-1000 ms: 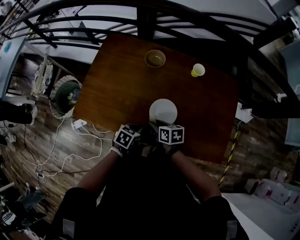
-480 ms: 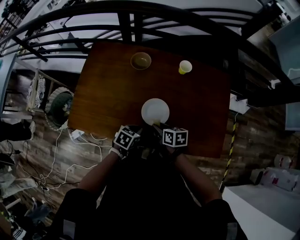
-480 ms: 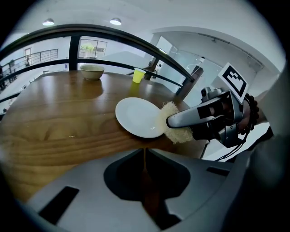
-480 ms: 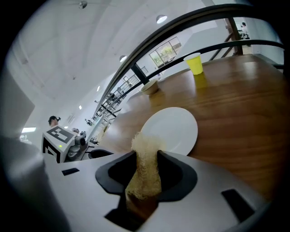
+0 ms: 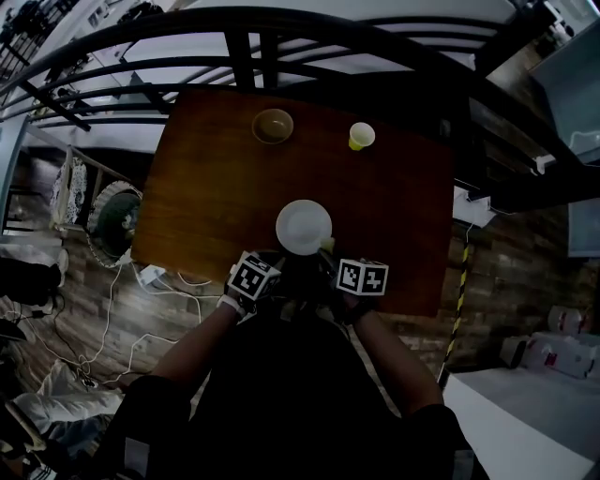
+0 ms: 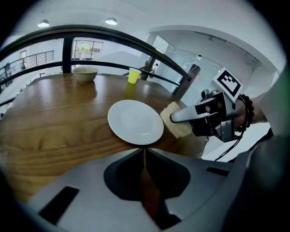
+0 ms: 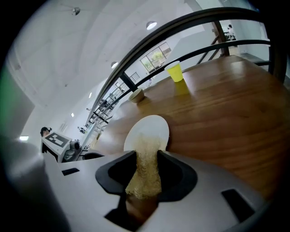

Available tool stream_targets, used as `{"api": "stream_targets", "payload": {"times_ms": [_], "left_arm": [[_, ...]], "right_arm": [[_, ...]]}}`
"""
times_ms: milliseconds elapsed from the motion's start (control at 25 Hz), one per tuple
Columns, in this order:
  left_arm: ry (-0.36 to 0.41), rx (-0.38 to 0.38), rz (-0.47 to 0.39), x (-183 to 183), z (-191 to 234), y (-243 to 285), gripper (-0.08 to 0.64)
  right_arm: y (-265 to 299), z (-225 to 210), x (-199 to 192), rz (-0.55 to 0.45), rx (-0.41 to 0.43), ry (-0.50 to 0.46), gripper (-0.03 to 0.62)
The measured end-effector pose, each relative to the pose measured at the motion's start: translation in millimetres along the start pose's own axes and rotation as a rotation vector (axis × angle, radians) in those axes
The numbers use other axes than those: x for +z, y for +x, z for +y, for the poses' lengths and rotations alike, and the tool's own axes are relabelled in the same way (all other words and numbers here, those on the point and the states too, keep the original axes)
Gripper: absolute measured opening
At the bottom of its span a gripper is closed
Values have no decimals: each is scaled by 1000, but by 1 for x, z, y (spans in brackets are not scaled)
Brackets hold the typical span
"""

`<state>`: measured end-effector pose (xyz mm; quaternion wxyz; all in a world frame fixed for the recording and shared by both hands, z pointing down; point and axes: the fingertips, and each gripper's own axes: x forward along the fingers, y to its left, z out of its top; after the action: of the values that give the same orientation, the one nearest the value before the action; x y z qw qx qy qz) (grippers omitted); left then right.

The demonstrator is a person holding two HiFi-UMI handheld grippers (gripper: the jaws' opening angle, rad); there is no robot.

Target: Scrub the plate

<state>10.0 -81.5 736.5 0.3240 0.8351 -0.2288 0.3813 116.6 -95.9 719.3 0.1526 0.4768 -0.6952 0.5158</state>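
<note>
A white plate (image 5: 304, 227) lies empty on the brown wooden table (image 5: 216, 178), near its front edge. My right gripper (image 7: 146, 156) is shut on a yellow-beige sponge (image 7: 145, 167) whose tip reaches the plate's near rim (image 7: 147, 132). In the left gripper view the sponge (image 6: 176, 125) sits at the plate's right edge (image 6: 135, 121), apart from the centre. My left gripper (image 6: 144, 154) is shut with nothing between its jaws. It hovers just in front of the plate, over the table's front edge.
A tan bowl (image 5: 273, 126) and a yellow cup (image 5: 361, 136) stand at the table's far side. Behind the table runs a black railing (image 5: 281, 28). White cables (image 5: 178, 281) lie on the floor at the left. The table's front edge is right under both grippers.
My right gripper has shifted to the right with the sponge, from the plate's near middle to its near right rim. The left gripper has hardly moved. The plate stays put.
</note>
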Motion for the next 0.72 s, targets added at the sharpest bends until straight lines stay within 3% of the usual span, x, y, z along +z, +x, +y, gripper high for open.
{"api": "stream_targets", "payload": {"times_ms": [240, 440, 720], "left_arm": [[-24, 2, -2, -3, -4, -2, 25], [-40, 46, -64, 24, 24, -10, 25], [-57, 119, -95, 19, 49, -35, 25]], "right_arm": [[-10, -11, 11, -26, -17, 33, 149], [-6, -3, 44, -77, -2, -8, 149], [15, 32, 25, 0, 50, -65, 149]]}}
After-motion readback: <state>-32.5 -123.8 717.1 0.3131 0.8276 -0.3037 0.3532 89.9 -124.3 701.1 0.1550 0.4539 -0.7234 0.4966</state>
